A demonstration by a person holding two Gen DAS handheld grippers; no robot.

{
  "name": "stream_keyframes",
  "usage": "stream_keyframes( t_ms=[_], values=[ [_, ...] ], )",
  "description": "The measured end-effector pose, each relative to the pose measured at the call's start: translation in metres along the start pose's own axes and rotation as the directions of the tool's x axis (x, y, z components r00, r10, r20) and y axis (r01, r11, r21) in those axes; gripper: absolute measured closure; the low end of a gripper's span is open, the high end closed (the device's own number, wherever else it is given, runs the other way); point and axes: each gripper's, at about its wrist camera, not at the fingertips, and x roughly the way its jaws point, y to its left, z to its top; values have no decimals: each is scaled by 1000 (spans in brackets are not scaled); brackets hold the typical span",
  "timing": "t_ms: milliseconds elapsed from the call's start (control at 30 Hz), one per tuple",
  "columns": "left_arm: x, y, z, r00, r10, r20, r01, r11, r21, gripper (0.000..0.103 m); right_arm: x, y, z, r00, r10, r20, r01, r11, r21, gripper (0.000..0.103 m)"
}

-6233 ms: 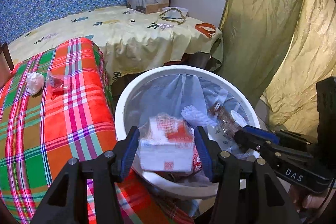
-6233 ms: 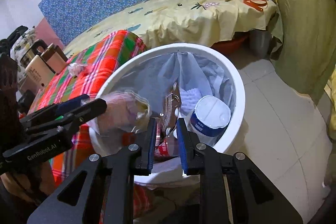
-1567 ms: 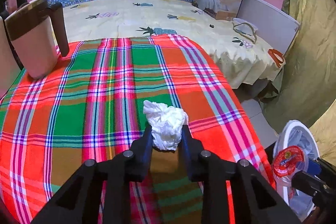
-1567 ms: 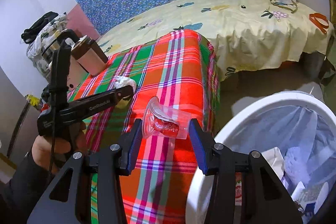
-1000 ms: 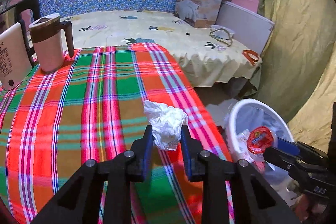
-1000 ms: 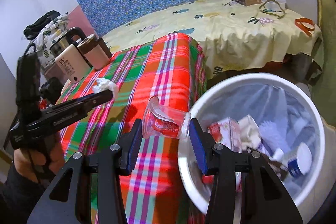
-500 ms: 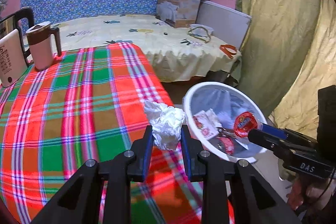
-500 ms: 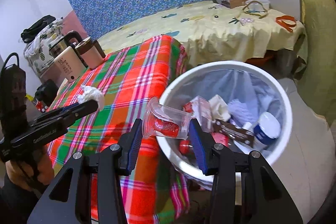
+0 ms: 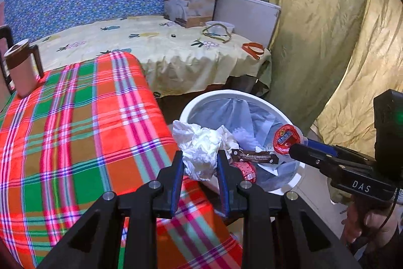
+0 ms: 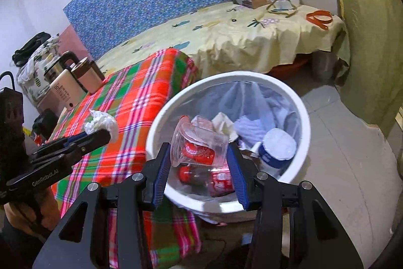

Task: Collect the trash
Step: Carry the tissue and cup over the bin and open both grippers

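Note:
My left gripper [image 9: 199, 163] is shut on a crumpled white tissue [image 9: 201, 150] and holds it at the near rim of the white trash bin [image 9: 216, 94]. It also shows in the right wrist view [image 10: 100, 126]. My right gripper [image 10: 199, 158] is shut on a clear plastic cup with a red lid [image 10: 199, 145] and holds it over the bin [image 10: 304, 117]. The cup also shows in the left wrist view [image 9: 287, 139]. The bin has a plastic liner and holds wrappers, a bottle and a blue-and-white tub [image 10: 275, 146].
A table with a red and green plaid cloth [image 9: 75, 117] stands left of the bin, with a pink mug [image 9: 21, 72] at its far edge. A bed with a yellow sheet [image 9: 163, 47] and a cardboard box [image 9: 189, 1] lies behind. A yellow-green curtain [image 9: 327, 29] hangs on the right.
Both grippers have moved right from over the plaid table to the bin, still holding the tissue and the cup. The cup is now above the bin's inside.

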Motion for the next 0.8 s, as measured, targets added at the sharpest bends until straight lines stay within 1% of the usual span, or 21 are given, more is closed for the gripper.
stream_keyframes(
  t_ms=[367,700,800],
  values=[
    [36,-26,7,997,-50,-58,53,997,50,76,10,-21,1,999,-28,-21,29,1000,13,56],
    [63,-33,13,993,-68,-99,75,995,64,75,26,-30,14,997,-62,-39,62,998,-19,55],
    [68,-33,14,992,-70,-106,76,995,62,72,29,-32,16,996,-78,-46,76,997,-28,55]
  ],
)
